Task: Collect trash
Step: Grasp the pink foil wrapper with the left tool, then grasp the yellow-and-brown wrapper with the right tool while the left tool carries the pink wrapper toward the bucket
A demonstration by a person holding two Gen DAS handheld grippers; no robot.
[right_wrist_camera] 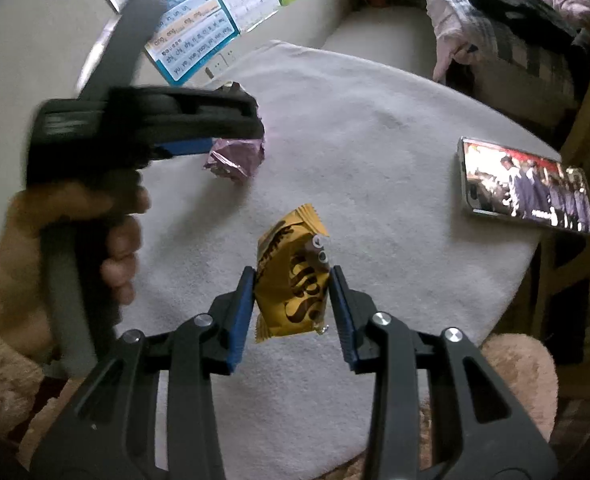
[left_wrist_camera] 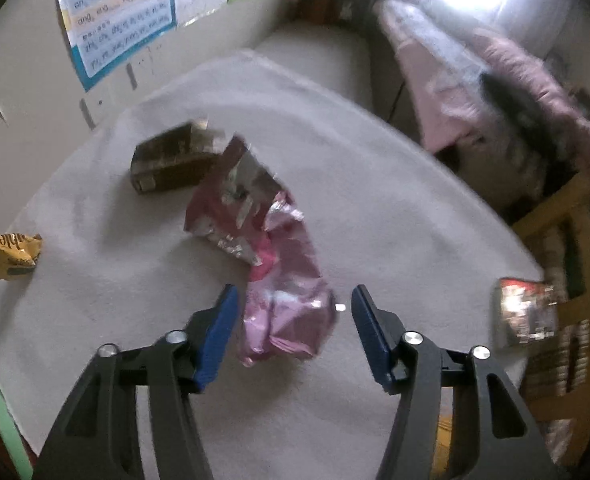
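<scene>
A crumpled pink foil wrapper (left_wrist_camera: 283,280) lies mid-table in the left wrist view, its near end between my left gripper's (left_wrist_camera: 293,304) open blue fingers, which do not touch it. A brown box (left_wrist_camera: 171,164) lies behind it. A yellow snack packet (left_wrist_camera: 15,256) shows at the left edge of that view. In the right wrist view my right gripper (right_wrist_camera: 291,284) is shut on the yellow snack packet (right_wrist_camera: 291,280). The left gripper's body (right_wrist_camera: 143,120) hangs over the pink wrapper (right_wrist_camera: 235,156) at the left.
The table has a white cloth (right_wrist_camera: 375,140). A phone with a lit screen (right_wrist_camera: 527,188) lies near its right edge, also in the left wrist view (left_wrist_camera: 525,312). Posters (left_wrist_camera: 119,12) hang on the wall. Clothes (left_wrist_camera: 495,80) pile behind. A wooden chair (left_wrist_camera: 567,300) stands right.
</scene>
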